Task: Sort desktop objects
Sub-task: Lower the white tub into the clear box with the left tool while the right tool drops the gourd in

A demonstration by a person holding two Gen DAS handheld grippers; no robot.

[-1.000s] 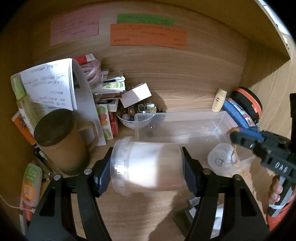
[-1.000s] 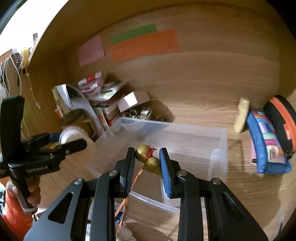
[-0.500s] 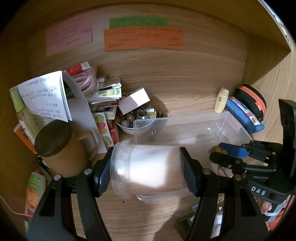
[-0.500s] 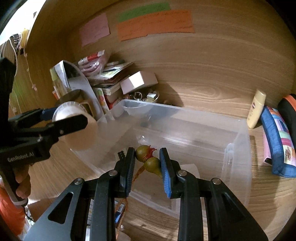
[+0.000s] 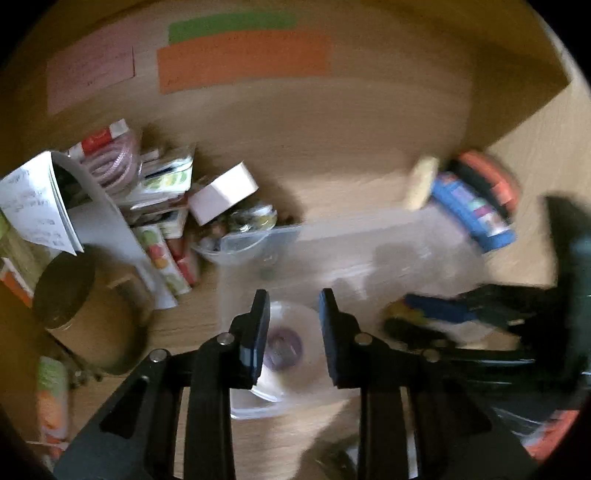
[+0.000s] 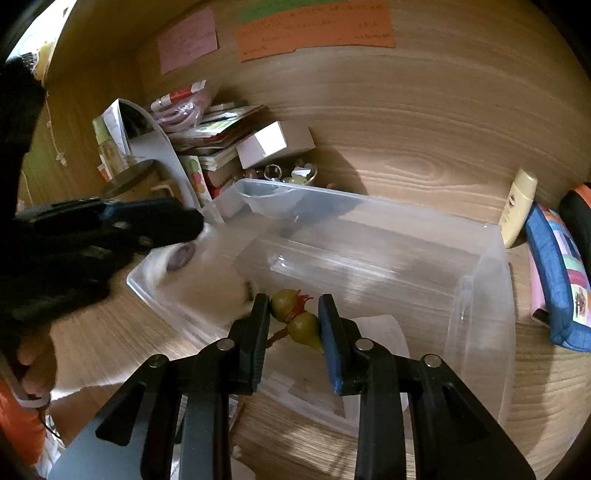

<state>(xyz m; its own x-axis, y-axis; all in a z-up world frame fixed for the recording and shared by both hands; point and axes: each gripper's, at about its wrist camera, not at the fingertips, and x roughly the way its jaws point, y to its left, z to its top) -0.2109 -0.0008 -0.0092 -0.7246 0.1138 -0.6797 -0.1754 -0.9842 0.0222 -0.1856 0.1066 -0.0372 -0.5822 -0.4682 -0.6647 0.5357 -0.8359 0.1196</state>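
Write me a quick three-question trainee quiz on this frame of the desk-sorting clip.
1. What is clamped in the right gripper?
2. Yes or no: is the cream bottle inside the clear bin?
3. What colour is the longest note on the back wall? A orange, B blue, C white.

Key
1. An olive gourd charm with a red cord.
2. No; it stands outside the bin, beside the blue pouch.
3. A.

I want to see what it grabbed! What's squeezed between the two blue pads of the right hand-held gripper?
A small green gourd charm with red string, held over the clear plastic bin; the right wrist view shows it.
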